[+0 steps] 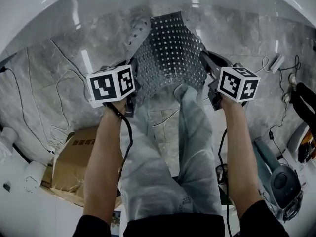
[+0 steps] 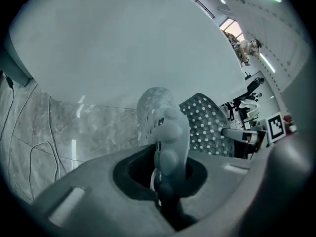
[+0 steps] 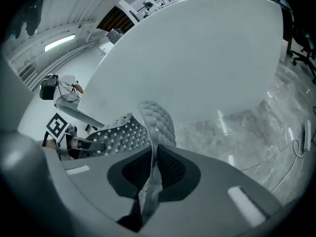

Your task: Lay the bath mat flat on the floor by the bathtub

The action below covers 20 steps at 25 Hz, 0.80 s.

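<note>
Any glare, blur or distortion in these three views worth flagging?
Head view: strong fisheye bends the bathtub; light streaks glare on the marble floor. Left gripper view: the bath mat near the lens is soft, corners vignetted. Right gripper view: mat sharper, same dark corners.

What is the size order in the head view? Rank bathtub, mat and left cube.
1. bathtub
2. mat
3. left cube, smallest even though it is nearest the camera
</note>
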Available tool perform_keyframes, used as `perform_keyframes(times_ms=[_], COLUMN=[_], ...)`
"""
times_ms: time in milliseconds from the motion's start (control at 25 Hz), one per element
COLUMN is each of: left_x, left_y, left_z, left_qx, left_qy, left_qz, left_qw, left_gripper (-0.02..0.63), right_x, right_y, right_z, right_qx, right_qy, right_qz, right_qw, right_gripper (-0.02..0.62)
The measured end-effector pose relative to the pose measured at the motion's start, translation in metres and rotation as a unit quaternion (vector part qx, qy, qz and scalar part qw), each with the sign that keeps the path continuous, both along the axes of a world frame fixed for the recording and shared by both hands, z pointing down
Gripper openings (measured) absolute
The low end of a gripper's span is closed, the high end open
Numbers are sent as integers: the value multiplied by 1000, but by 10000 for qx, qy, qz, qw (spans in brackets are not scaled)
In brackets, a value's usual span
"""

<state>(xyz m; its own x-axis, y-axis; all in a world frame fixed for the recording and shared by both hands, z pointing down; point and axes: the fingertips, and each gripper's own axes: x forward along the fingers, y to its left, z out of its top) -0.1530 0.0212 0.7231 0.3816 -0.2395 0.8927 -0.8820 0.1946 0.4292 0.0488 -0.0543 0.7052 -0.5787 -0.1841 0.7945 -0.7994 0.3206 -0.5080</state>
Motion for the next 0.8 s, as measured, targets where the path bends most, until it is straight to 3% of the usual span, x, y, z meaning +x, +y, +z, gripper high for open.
perform_keyframes(times_ms=[320, 600, 800], left_x=[-15, -22, -24], left_y=[-29, -48, -49], left_z=[61, 97, 118], left_qx=[-76, -174, -243], left_qy=[-146, -141, -319], left_qz=[161, 233, 731], left_qw=[9997, 9995, 9965], left_gripper=[25, 25, 26], right_x=[-11, -4, 7], right_y=[-26, -34, -39], right_z=[66, 90, 115], right_qx=[-262, -351, -388], right_qy=[210, 464, 661], right_qz=[-314, -404, -532], right_qw=[9989, 9975, 9956], right_gripper=[25, 25, 25])
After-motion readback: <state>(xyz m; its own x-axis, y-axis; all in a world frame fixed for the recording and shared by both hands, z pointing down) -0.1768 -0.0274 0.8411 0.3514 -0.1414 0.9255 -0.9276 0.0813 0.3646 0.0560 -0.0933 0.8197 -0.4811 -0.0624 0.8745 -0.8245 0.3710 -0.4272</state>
